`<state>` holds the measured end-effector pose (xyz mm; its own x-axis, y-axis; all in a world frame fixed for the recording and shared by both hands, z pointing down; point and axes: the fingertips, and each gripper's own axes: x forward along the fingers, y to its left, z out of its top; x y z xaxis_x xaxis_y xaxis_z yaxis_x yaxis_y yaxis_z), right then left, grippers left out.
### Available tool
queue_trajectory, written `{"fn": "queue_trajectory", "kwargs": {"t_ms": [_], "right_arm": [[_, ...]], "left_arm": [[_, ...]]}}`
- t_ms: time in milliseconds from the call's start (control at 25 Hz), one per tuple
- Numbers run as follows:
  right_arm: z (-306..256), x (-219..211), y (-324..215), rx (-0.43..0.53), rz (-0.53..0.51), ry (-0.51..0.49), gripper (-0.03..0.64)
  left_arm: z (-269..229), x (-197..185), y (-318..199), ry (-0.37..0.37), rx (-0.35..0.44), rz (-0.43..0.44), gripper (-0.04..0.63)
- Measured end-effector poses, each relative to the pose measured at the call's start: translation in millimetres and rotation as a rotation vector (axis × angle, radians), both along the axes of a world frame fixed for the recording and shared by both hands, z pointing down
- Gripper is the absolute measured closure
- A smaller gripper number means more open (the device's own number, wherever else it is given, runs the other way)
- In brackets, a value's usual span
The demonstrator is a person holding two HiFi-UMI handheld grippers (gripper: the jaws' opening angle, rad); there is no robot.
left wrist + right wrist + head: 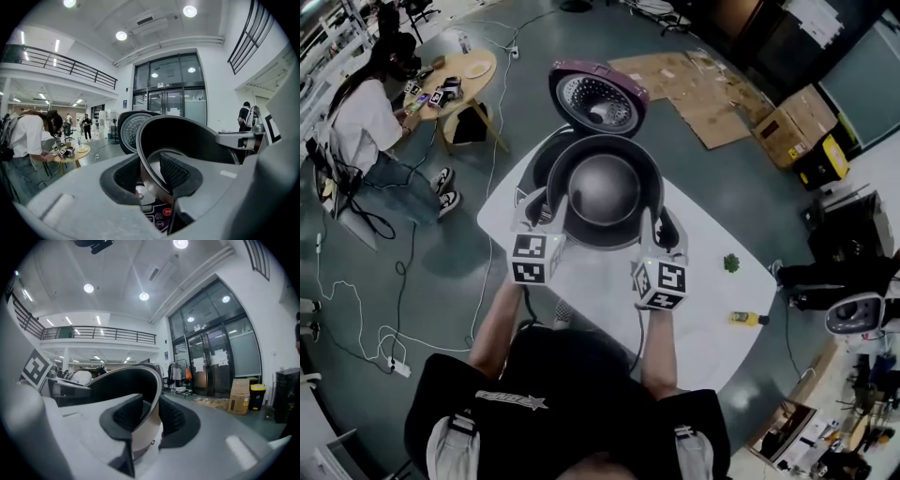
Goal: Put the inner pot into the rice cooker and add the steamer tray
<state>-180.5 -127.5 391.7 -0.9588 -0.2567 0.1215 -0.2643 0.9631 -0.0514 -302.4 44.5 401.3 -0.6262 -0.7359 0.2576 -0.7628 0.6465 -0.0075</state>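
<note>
The dark inner pot (605,192) hangs over the open rice cooker (536,157) on the white table (712,309). Both grippers hold it by its rim. My left gripper (546,208) is shut on the pot's left rim, one pad inside the wall and one outside, as the left gripper view shows (152,171). My right gripper (661,228) is shut on the right rim in the same way (140,416). The cooker's lid (598,94) stands open behind the pot, and its control panel (161,218) shows below the left jaws.
A small green thing (731,263) and a yellow bottle (744,319) lie at the table's right end. A person sits at a round wooden table (469,67) at the far left. Flattened cardboard (694,89) and boxes (797,122) lie on the floor beyond.
</note>
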Motion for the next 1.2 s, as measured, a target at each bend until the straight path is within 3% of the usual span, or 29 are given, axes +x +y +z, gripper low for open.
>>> {"fn": "queue_trajectory", "kwargs": {"t_ms": [320, 760, 1200], "right_arm": [[2, -45, 19, -0.013, 0.013, -0.008, 0.514], [19, -102, 32, -0.049, 0.024, 0.028, 0.514], [65, -126, 21, -0.149, 0.048, 0.11, 0.517]], "left_arm": [[-3, -47, 18, -0.013, -0.009, 0.012, 0.457], [14, -105, 28, 0.025, -0.03, 0.023, 0.457], [62, -133, 14, 0.121, -0.131, 0.052, 0.454]]}}
